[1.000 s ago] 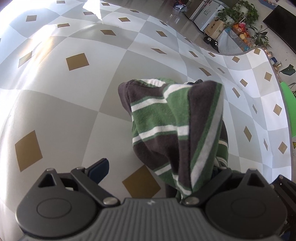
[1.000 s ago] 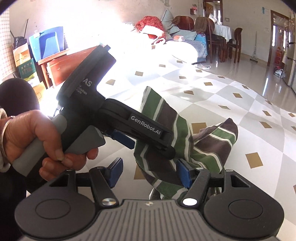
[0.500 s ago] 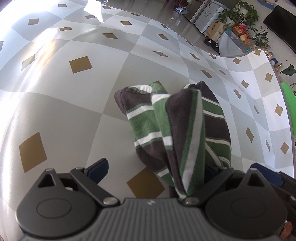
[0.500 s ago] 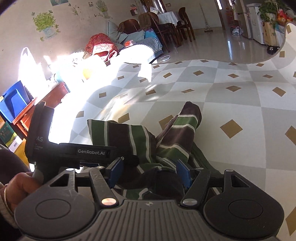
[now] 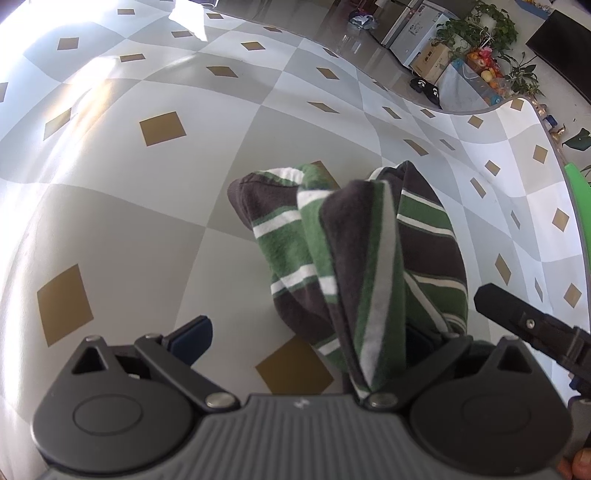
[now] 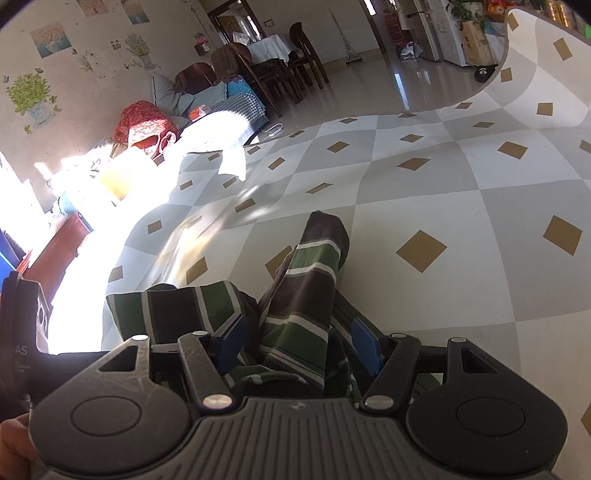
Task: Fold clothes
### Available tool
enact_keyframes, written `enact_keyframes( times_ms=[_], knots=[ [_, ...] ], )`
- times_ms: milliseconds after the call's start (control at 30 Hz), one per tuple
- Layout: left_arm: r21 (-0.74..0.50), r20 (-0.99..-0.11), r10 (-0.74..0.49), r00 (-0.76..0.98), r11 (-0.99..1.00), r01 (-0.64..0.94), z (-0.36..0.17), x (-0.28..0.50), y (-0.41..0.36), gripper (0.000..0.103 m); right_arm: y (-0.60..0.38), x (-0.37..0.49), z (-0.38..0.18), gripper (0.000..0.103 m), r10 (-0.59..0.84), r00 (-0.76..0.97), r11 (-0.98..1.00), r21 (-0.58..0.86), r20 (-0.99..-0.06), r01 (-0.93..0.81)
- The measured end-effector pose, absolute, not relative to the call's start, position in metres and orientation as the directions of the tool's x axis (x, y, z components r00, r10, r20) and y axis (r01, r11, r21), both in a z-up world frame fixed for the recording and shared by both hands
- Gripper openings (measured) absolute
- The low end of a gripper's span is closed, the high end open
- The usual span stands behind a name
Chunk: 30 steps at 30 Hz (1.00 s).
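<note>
A garment striped in green, dark brown and white (image 5: 362,258) lies bunched on the checked tablecloth (image 5: 147,221). One fold is draped over the right finger of my left gripper (image 5: 306,339), hiding that pad. Its jaws are opening and stand wide, and the left pad (image 5: 192,336) is bare. In the right wrist view the garment (image 6: 306,295) runs up between the two blue pads of my right gripper (image 6: 299,343). This gripper stands partly open around the bunch, with no clear squeeze. My left gripper's body (image 6: 22,332) shows at the left edge.
The grey and white tablecloth with tan diamonds (image 6: 443,206) spreads far ahead and curls up at its far edge. Beyond it are dining chairs (image 6: 258,74), a fridge (image 5: 417,26), a cardboard box and plants (image 5: 480,22). Something green (image 5: 578,184) stands at the right.
My right gripper has rolled level and come in over the garment, which now lies between its fingers. The garment has sagged from hanging at the left gripper. The left jaws widened slightly.
</note>
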<state>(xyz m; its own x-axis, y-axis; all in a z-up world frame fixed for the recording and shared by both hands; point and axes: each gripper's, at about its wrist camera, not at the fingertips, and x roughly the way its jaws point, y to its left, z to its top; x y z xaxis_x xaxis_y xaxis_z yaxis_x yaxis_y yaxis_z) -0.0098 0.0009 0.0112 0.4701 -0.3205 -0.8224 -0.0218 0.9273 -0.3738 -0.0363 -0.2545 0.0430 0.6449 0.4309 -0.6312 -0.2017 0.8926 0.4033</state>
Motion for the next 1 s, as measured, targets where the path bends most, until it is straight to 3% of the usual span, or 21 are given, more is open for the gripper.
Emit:
enact_keyframes(
  times_ms=[267,367,533,633,1000],
  knots=[
    [-0.359,-0.821,-0.313,0.478,0.933,-0.006,0.011,-0.012,-0.004,0.103,-0.24,-0.021,0.02,0.062,0.413,0.613,0.902,0.394,-0.673,-0.175],
    [-0.321,-0.821,-0.288,0.493,0.947,0.019,0.014,-0.014,-0.01,0.1,-0.237,-0.021,0.017,0.053,0.404,0.615,0.907,0.384,-0.677,-0.174],
    [-0.242,-0.816,-0.232,0.529,0.969,0.051,0.02,-0.017,-0.02,0.086,-0.231,-0.024,0.015,0.029,0.406,0.635,0.91,0.355,-0.657,-0.215],
    [-0.16,-0.807,-0.166,0.566,0.985,0.06,0.025,-0.02,-0.026,0.084,-0.227,-0.028,0.017,0.021,0.395,0.656,0.917,0.322,-0.643,-0.235],
    [0.13,-0.753,0.087,0.652,0.991,0.018,0.034,-0.02,-0.035,0.084,-0.221,-0.039,0.037,0.017,0.319,0.753,0.948,0.204,-0.576,-0.246]
  ],
)
